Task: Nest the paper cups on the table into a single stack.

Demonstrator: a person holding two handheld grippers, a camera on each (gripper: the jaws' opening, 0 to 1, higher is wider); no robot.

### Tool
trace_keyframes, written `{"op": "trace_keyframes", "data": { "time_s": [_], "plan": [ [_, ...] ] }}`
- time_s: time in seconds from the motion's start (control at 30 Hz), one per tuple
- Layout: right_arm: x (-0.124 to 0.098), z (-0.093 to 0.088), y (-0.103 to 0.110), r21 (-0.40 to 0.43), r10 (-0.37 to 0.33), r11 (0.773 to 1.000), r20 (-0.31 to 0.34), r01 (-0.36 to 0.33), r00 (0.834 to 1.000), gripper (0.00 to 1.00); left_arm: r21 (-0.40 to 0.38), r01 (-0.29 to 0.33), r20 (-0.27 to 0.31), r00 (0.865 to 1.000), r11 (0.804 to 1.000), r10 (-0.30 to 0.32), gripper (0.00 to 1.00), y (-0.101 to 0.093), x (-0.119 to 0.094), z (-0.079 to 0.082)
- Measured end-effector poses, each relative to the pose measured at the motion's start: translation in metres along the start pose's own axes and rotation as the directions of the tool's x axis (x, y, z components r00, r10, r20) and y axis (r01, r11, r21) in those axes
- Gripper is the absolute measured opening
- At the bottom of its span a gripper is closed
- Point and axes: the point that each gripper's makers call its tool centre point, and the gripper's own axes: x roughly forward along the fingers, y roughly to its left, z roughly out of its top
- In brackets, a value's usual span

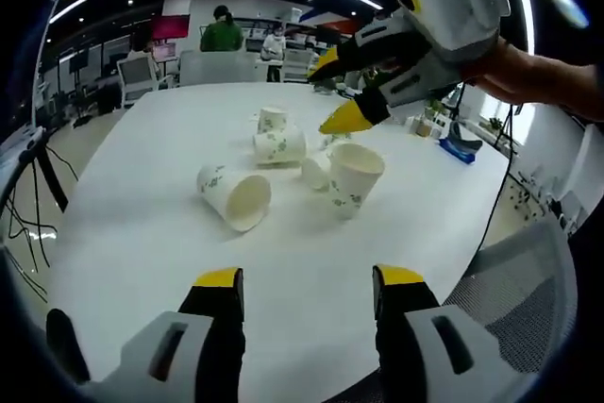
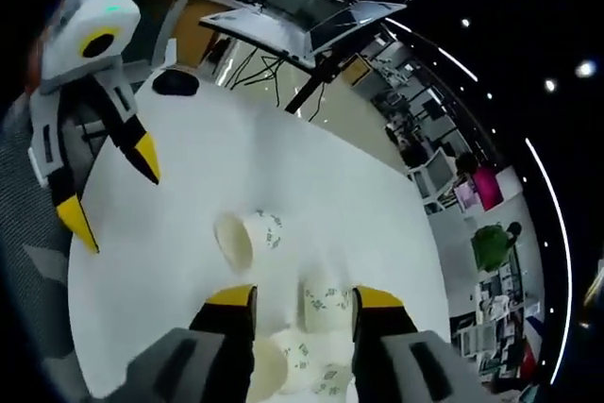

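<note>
A small cup (image 1: 315,173) lies half hidden behind the upright cup (image 1: 354,177).

Five white paper cups with green leaf print (image 1: 276,146) clustered mid-table: one upright (image 1: 353,176), one on its side with mouth toward the camera (image 1: 235,197), a small one tipped beside the upright (image 1: 315,173), two lying farther back.

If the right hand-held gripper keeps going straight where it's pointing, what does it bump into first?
Probably the upright paper cup: it sits right between the open jaws of the right hand-held gripper, over the white table. Depth is unclear, so it may be poised above the cup, not level with it.
</note>
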Motion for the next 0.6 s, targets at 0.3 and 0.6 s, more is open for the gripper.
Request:
{"op": "trace_keyframes", "data": {
  "time_s": [0.3, 0.6],
  "plan": [
    [0.034, 0.022, 0.018, 0.055, 0.034, 0.998, 0.022, -0.035, 0.999, 0.54, -0.010, -0.008, 0.013, 1.000, 1.000, 0.008, 0.54, 0.002, -0.002, 0.003],
    [0.065, 0.030, 0.024, 0.057, 0.021, 0.998, 0.019, -0.022, 1.000, 0.55, -0.036, -0.016, 0.026, 1.000, 0.999, 0.017, 0.54, 0.005, -0.002, 0.003]
  ]
}}
